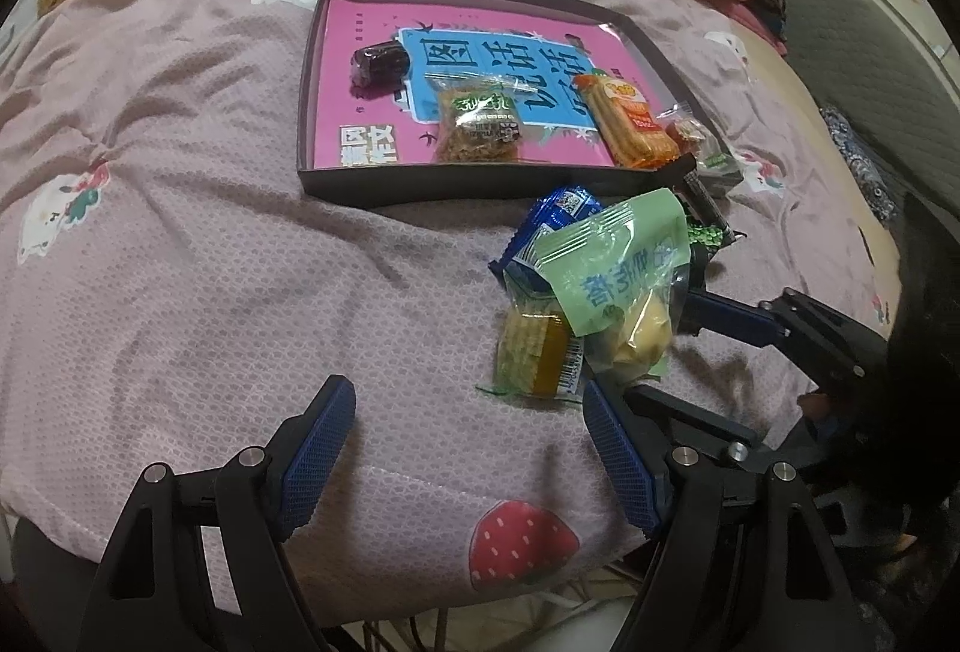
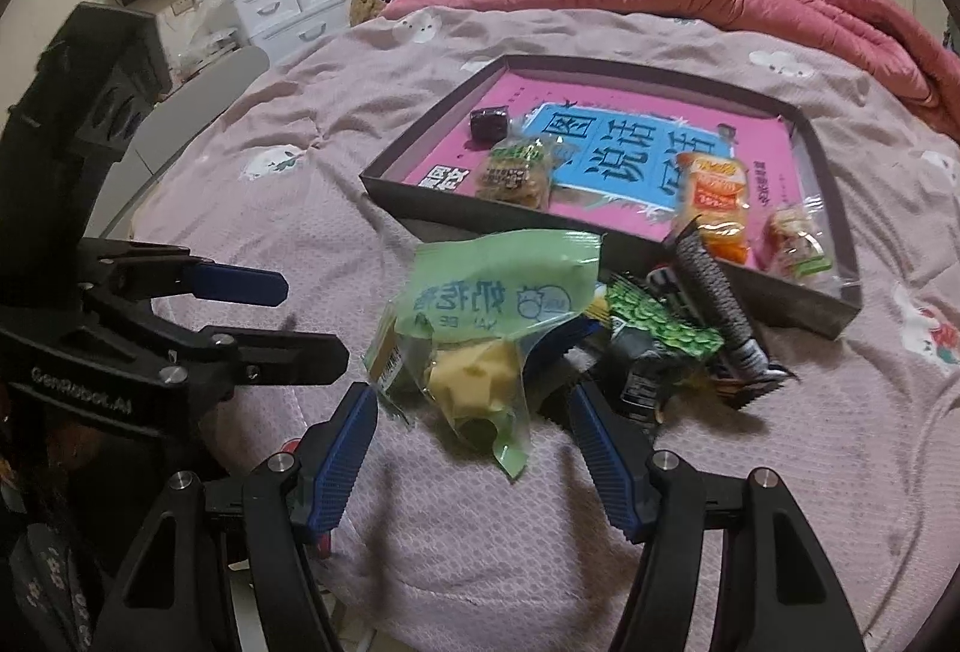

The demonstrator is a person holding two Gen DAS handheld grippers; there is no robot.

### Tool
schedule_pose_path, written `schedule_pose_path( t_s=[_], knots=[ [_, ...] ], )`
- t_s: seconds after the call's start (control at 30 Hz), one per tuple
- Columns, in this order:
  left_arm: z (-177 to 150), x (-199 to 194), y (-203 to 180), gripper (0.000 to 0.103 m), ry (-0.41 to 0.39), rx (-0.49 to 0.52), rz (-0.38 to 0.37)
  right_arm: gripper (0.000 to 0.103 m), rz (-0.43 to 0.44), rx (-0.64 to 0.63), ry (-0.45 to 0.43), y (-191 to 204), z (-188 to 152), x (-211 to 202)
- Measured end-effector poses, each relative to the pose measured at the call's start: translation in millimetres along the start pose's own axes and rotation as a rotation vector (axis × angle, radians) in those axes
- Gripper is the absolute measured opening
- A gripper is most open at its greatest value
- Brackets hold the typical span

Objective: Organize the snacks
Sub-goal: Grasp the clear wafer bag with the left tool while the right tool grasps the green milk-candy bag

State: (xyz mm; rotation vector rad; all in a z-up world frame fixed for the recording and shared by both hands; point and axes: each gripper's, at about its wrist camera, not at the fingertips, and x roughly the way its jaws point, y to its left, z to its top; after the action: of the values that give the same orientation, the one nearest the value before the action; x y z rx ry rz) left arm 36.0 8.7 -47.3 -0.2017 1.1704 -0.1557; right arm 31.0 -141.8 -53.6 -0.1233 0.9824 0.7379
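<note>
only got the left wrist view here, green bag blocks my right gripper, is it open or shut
Observer: Open. The right gripper has its jaws either side of the green bag's lower end, not closed on it.
Operator: anything hiding behind that bag
Observer: A dark packet lies under the green patterned packet, close to the gripper's right-hand finger.
Operator: and the striped one
Observer: The grey striped packet lies across the pile, its top end at the tray's front wall.

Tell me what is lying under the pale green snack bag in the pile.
Under the pale green bag show a blue packet and a yellow-green biscuit pack. Whatever else it covers stays hidden.
</note>
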Motion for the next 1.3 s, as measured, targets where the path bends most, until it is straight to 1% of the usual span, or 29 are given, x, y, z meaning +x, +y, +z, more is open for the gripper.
schedule_pose_path(
  t_s=[0.03, 0.2, 0.23, 0.3, 0.37, 0.47, 0.57, 0.73, 0.8, 0.87, 0.9, 0.93, 0.97, 1.03, 1.1, 1.13, 1.2, 1.3],
  knots=[
    [0, 0, 0, 0.079, 0.001, 0.0, -0.001, 0.066, 0.003, 0.003, 0.002, 0, 1, 2],
    [0, 2, 0, 0.079, 0.006, -0.004, -0.002, 0.056, 0.018, 0.0, -0.02, -2, 5, 7],
    [0, 2, 0, 0.079, 0.006, -0.005, -0.003, 0.049, 0.018, -0.004, -0.015, -2, 6, 9],
    [0, 3, 0, 0.079, 0.008, -0.005, -0.003, 0.047, 0.028, -0.007, 0.0, -2, 5, 13],
    [0, 4, 0, 0.079, 0.011, -0.005, -0.004, 0.039, 0.035, -0.01, 0.005, -2, 5, 15],
    [0, 6, -1, 0.079, 0.014, -0.002, -0.012, 0.036, 0.045, -0.004, -0.011, -3, 5, 12],
    [1, 10, -4, 0.079, 0.019, 0.005, -0.021, 0.034, 0.04, 0.007, -0.047, -6, 5, 2],
    [4, 19, -9, 0.079, 0.026, 0.005, -0.044, 0.032, -0.004, 0.012, -0.121, -11, 6, -21],
    [8, 25, -10, 0.079, 0.027, -0.004, -0.051, 0.032, -0.022, 0.013, -0.138, -13, 7, -27],
    [10, 31, -11, 0.08, 0.031, -0.009, -0.068, 0.032, -0.025, 0.022, -0.156, -16, 8, -32],
    [11, 34, -12, 0.079, 0.035, -0.011, -0.064, 0.032, -0.026, 0.025, -0.159, -17, 8, -33],
    [12, 38, -13, 0.072, 0.039, -0.011, -0.062, 0.032, -0.027, 0.028, -0.161, -17, 8, -33],
    [13, 40, -13, 0.063, 0.041, -0.009, -0.06, 0.032, -0.026, 0.03, -0.163, -18, 8, -33],
    [15, 44, -15, 0.053, 0.041, -0.005, -0.054, 0.032, -0.026, 0.032, -0.164, -18, 8, -34],
    [17, 45, -15, 0.043, 0.038, -0.007, -0.072, 0.032, -0.021, 0.036, -0.169, -19, 9, -34],
    [18, 46, -16, 0.036, 0.04, -0.004, -0.079, 0.032, -0.021, 0.038, -0.172, -20, 9, -34],
    [19, 48, -18, 0.036, 0.037, 0.008, -0.075, 0.032, -0.02, 0.044, -0.181, -21, 10, -36],
    [20, 47, -17, 0.035, 0.026, 0.0, -0.087, 0.032, -0.02, 0.056, -0.195, -24, 10, -38]
  ],
)
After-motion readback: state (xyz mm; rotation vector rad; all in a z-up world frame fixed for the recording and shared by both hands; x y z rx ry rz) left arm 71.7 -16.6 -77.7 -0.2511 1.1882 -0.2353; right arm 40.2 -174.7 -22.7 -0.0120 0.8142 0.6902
